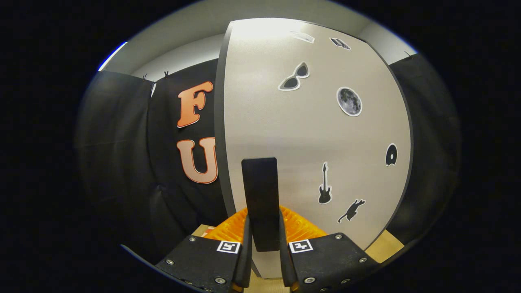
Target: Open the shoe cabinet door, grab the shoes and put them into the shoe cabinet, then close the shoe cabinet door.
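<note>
**Gripper clamped on the handle of the shoe cabinet door**

The shoe cabinet door (309,134), a pale panel with a dark edge band, stands upright directly ahead of the gripper (263,244). Its long axis runs vertically, and its face is turned toward the camera. A dark, bar-shaped handle (260,191) is mounted near the door's lower left edge, its long axis also vertical. The gripper's two fingers are closed against the handle's left and right sides, so the tool is clenched on it. This hold appears suited to swinging the door about its hinge side; whether the door is being opened or closed cannot be told. Small decals mark the panel to the right of the handle: sunglasses (294,77) and a moon (349,101) toward the top, a guitar (324,185) and a cat (351,210) lower down, and a disc (391,155) near the right edge. A tan floor (384,247) shows beneath the door's lower right corner. No shoes can be made out.
</note>
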